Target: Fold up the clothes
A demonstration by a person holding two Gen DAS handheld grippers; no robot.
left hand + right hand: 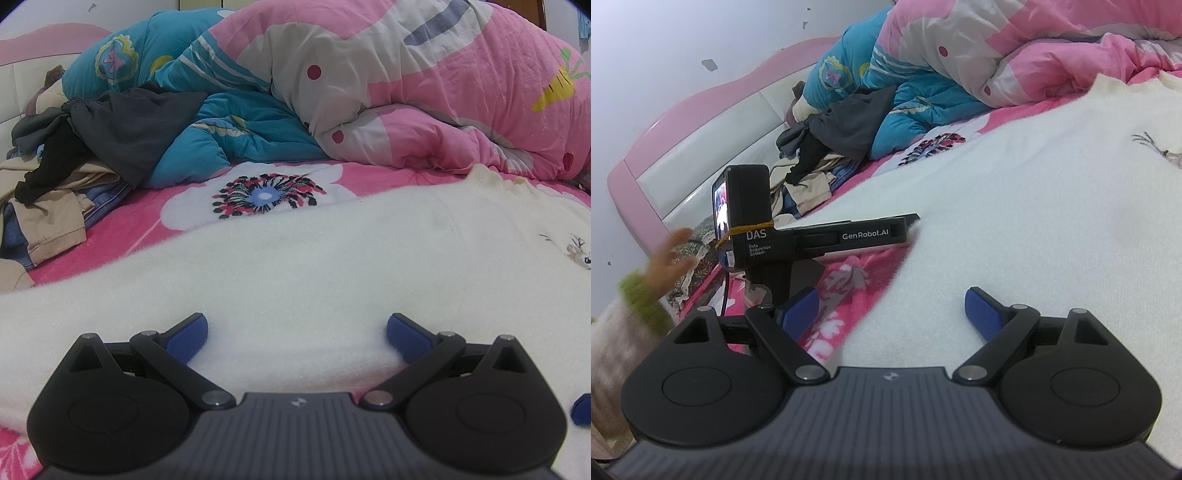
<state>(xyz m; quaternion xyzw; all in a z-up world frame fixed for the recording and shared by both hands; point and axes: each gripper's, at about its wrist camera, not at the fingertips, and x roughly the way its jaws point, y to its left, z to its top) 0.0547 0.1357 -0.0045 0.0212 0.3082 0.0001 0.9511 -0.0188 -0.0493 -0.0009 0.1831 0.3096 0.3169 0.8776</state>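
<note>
Spread across the pink bed [258, 184], a white sweater [295, 266] fills the lower centre of both views, unfolded, with the left gripper [297, 334] and right gripper [892, 312] held spread and empty; an edge must next be pinched.

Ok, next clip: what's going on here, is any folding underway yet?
Not yet. A white sweater lies spread on the pink flowered bedsheet. The left gripper and the right gripper both sit at its near edge with jaws open, pinching nothing. A pile of unfolded clothes waits by the headboard, beside the bunched quilts. A hand shows behind the left gripper, off its handle.
</note>
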